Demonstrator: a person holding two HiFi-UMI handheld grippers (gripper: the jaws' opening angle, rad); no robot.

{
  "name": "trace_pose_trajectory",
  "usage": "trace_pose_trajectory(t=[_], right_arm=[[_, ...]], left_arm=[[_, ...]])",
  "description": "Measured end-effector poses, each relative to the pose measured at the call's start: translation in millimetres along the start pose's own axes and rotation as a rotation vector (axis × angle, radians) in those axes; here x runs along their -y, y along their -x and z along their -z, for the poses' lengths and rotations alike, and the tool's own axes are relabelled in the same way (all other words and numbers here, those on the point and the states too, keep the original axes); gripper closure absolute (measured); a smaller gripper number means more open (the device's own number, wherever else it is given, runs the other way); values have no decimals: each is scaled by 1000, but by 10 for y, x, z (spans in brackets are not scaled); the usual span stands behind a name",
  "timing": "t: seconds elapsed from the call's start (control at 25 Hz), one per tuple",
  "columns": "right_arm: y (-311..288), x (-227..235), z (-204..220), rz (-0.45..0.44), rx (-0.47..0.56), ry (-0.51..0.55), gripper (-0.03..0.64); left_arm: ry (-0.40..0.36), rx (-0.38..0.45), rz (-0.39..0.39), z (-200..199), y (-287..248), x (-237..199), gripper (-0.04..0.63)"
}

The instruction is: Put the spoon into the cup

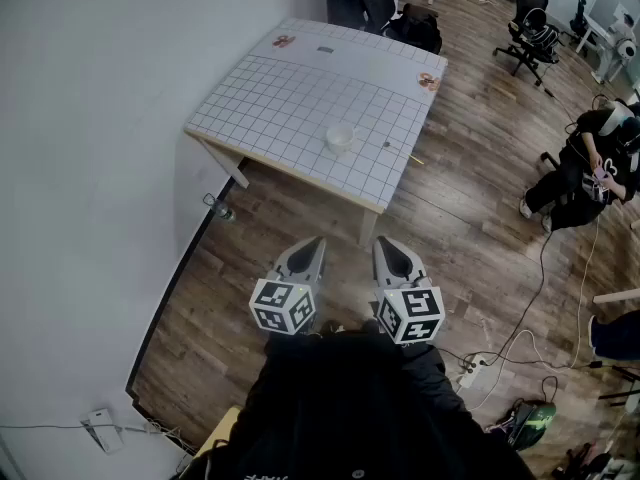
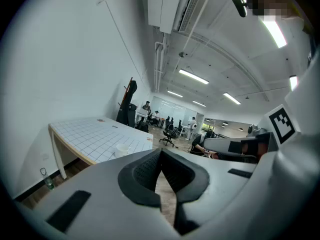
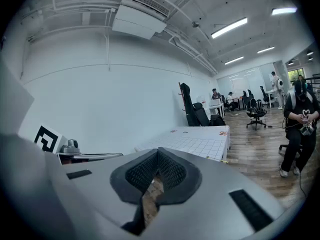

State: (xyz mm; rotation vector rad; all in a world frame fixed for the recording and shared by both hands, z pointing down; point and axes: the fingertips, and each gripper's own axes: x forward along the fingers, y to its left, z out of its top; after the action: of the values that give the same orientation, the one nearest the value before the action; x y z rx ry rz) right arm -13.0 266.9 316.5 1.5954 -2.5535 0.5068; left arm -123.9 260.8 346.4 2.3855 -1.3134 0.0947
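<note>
Head view: the left hand-held gripper [image 1: 312, 250] and the right hand-held gripper [image 1: 388, 252] are held pressed together and empty, well short of the cup [image 1: 340, 138] on the bench [image 1: 270, 98], seemingly as no reach is begun; a thin yellowish thing [image 1: 414, 158] near the cup is perhaps the spoon.

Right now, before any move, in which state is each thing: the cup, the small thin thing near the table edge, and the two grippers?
cup: upright on the table, mouth up, nothing sticking out.
thin yellowish thing: lying flat at the table edge, apart from the cup; too small to identify.
left gripper: jaws together, nothing between them.
right gripper: jaws together, nothing between them.
</note>
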Motion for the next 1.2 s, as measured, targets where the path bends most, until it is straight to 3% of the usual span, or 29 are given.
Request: trace_pose_trajectory(t=[0.44,1.2], right_arm=[[-13,-122,66,9,-6,-13,595],[-135,-603,584,5,-82,-66,595]], left_arm=[[10,-11,3,47,119,-102,561],[36,-63,3,373,501,-532,561]])
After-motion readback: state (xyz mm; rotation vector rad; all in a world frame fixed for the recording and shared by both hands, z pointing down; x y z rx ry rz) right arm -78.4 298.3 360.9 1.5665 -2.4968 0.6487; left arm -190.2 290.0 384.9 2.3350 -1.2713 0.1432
